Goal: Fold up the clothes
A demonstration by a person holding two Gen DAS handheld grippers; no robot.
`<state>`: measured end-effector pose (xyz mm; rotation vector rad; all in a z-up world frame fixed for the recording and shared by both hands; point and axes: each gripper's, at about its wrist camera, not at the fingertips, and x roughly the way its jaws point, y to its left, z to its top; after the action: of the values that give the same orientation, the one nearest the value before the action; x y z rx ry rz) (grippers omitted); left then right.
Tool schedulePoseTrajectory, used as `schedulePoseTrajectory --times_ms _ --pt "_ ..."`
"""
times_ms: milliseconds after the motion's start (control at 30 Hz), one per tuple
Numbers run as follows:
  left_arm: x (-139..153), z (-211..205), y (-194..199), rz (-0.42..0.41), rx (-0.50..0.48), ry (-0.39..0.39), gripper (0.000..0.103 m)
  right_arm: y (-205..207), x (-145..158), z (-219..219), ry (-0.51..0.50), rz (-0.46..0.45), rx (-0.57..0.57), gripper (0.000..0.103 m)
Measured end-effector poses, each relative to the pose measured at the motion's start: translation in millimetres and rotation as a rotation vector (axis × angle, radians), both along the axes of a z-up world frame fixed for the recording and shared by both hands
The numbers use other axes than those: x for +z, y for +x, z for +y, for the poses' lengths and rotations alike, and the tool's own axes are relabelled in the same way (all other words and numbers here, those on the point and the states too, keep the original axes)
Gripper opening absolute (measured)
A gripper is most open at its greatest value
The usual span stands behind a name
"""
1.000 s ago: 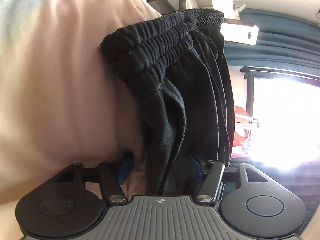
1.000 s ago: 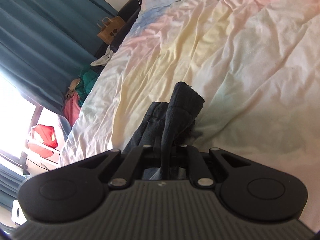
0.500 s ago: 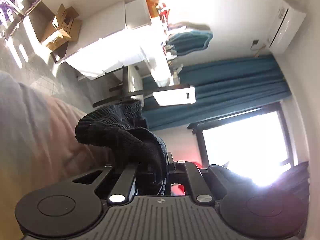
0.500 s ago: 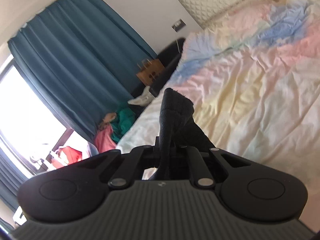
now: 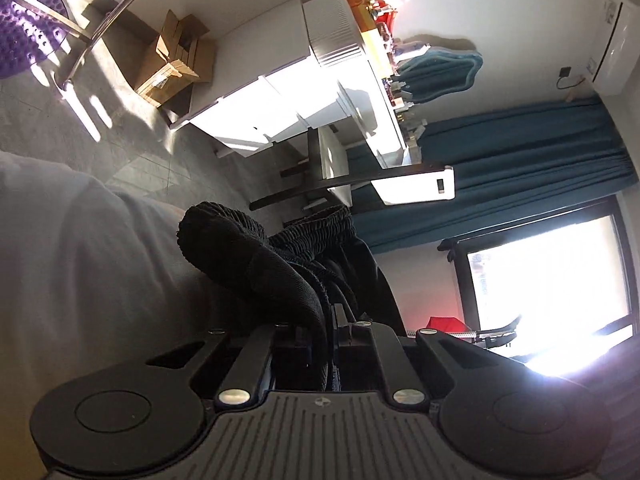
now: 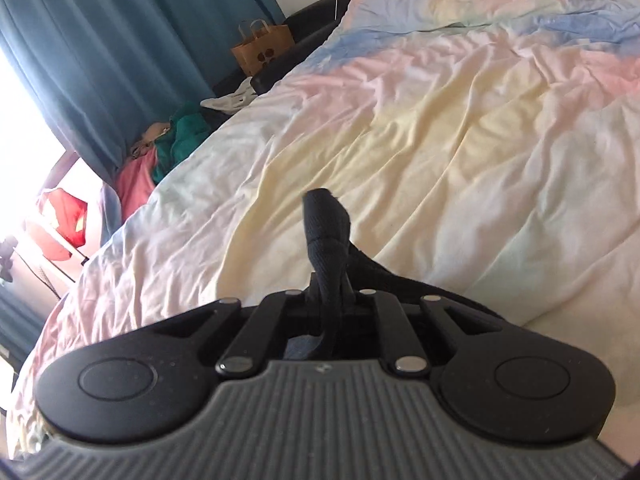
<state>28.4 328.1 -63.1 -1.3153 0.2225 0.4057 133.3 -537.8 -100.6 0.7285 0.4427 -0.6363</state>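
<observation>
1. We have the black knitted garment with a ribbed elastic waistband (image 5: pixel 260 252) pinched at two places, most likely so it can be lifted and spread flat for folding.
2. Our left hand-held gripper (image 5: pixel 326 332) is clamped on a thick bunch of the waistband, which bulges out toward 11 o'clock; the rest of the cloth trails toward 1 o'clock.
3. Our right hand-held gripper (image 6: pixel 330 300) is closed on a narrow fold of the same dark cloth, which stands up toward 12 o'clock, with more fabric lying at 3 o'clock just beside the jaws.
4. The left view is rolled on its side: floor at 10 o'clock, teal pleated curtain (image 5: pixel 520 168) at 2 o'clock, so we judge that wrist turned sideways.
5. The right looks level and slightly down over the crumpled pastel duvet on the bed (image 6: pixel 460 140), a soft, wide surface suited to laying the garment out.
</observation>
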Motion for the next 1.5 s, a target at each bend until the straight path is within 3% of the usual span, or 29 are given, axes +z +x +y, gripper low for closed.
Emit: schedulePoseTrajectory --times_ms 100,200,333,433,667,767,833,933,1167,1300,1333,1367,1433,1500 --pt "-1.6 2.2 2.8 0.018 -0.011 0.007 0.008 -8.5 6.9 -0.2 0.01 -0.028 0.021 0.008" --pt "-0.7 2.8 9.3 0.022 -0.023 0.035 0.009 -4.5 6.4 -3.2 0.109 0.003 -0.023 0.008" --pt "1.8 1.6 12.3 0.012 -0.031 0.06 0.008 17.8 42.8 -3.0 0.133 -0.026 0.027 0.008" --pt "2.6 -0.1 6.2 -0.004 -0.022 0.038 0.008 9.3 106.5 15.8 0.002 -0.26 0.107 0.007" --pt "-3.9 6.1 -10.2 -0.025 0.013 -0.042 0.008 -64.0 105.3 21.1 -0.018 -0.293 -0.104 0.007" --pt "-6.8 8.4 -16.7 0.043 0.005 -0.038 0.008 -89.7 42.2 10.5 0.106 -0.095 -0.201 0.007" --pt "-8.9 10.0 -21.0 0.103 -0.003 -0.028 0.009 -97.0 -1.2 0.8 0.237 0.092 -0.215 0.007" --pt "-8.3 11.2 -18.3 0.256 -0.031 0.04 0.011 -116.3 -37.7 -13.7 0.435 0.067 -0.253 0.008" --pt "4.8 4.8 -13.5 0.361 -0.072 0.13 0.019 -94.2 -23.7 4.8 0.254 0.185 -0.195 0.011" --pt "23.1 -10.2 -15.4 0.4 -0.086 0.229 0.032 -96.0 -9.2 5.2 0.219 0.172 -0.188 0.016" --pt "30.7 -17.5 -16.8 0.407 -0.088 0.28 0.043 -96.2 -3.2 7.2 0.195 0.173 -0.174 0.026" --pt "38.8 -25.6 -18.2 0.413 -0.09 0.336 0.049 -96.7 4.5 11.6 0.156 0.168 -0.158 0.044" --pt "58.8 -50.8 -20.8 0.418 -0.09 0.488 0.06 -97.7 21.4 22.3 0.061 0.148 -0.133 0.067" --pt "74.2 -76.5 -22.1 0.412 -0.093 0.627 0.065 -97.1 41.2 36.2 -0.065 0.12 -0.12 0.071"
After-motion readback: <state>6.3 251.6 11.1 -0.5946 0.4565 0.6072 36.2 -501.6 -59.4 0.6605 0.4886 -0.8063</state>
